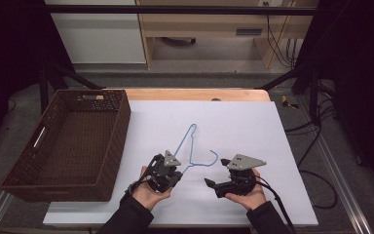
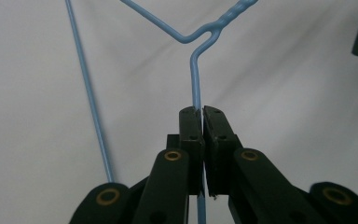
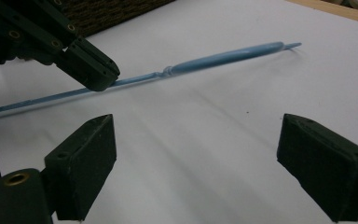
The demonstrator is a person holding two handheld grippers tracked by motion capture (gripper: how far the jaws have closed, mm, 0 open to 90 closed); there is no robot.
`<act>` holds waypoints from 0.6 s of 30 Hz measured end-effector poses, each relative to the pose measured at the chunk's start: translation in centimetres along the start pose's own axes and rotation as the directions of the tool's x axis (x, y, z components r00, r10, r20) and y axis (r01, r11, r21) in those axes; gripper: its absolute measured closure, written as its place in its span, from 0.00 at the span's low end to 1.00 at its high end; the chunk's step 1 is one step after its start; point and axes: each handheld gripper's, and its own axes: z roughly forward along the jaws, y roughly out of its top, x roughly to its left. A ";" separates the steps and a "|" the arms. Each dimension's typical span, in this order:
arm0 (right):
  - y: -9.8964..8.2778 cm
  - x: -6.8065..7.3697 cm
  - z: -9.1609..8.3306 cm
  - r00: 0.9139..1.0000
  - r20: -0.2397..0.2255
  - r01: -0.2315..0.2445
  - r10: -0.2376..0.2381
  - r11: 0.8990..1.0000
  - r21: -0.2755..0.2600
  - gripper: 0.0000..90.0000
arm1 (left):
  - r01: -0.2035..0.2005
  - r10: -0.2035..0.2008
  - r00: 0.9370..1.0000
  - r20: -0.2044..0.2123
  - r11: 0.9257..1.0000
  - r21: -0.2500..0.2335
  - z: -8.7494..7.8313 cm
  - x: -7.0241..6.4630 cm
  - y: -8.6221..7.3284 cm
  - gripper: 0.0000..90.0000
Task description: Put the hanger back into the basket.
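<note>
A light-blue wire hanger [image 1: 183, 141] lies on the white board [image 1: 253, 126], with its hook toward the right. My left gripper [image 1: 179, 170] is shut on the hanger's wire just below the twisted neck; in the left gripper view the wire [image 2: 193, 60] runs up from between the closed jaws [image 2: 200, 114]. My right gripper [image 1: 215, 171] is beside it to the right, pointing left, open wide with nothing between its jaws. The right gripper view shows its jaws [image 3: 200, 158] apart above bare board, with the hanger [image 3: 223, 56] beyond them and the left gripper's fingertips [image 3: 91, 67] on the wire.
A dark brown wicker basket [image 1: 121, 126] stands at the board's left edge. A strip of wooden table [image 1: 199, 94] shows behind the board. Cables [image 1: 316, 141] hang off the right side.
</note>
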 end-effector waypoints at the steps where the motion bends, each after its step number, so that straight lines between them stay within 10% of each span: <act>1: 0.1 0.1 0.3 1.000 -0.004 -0.002 0.002 1.000 -0.002 0.16 | -0.001 0.001 1.000 0.002 1.000 0.002 0.0 0.0 0.0 0.97; 18: 0.7 0.5 3.3 0.999 -0.033 -0.020 0.018 0.998 -0.052 0.49 | -0.002 0.002 1.000 0.007 1.000 0.005 0.1 0.0 0.0 0.97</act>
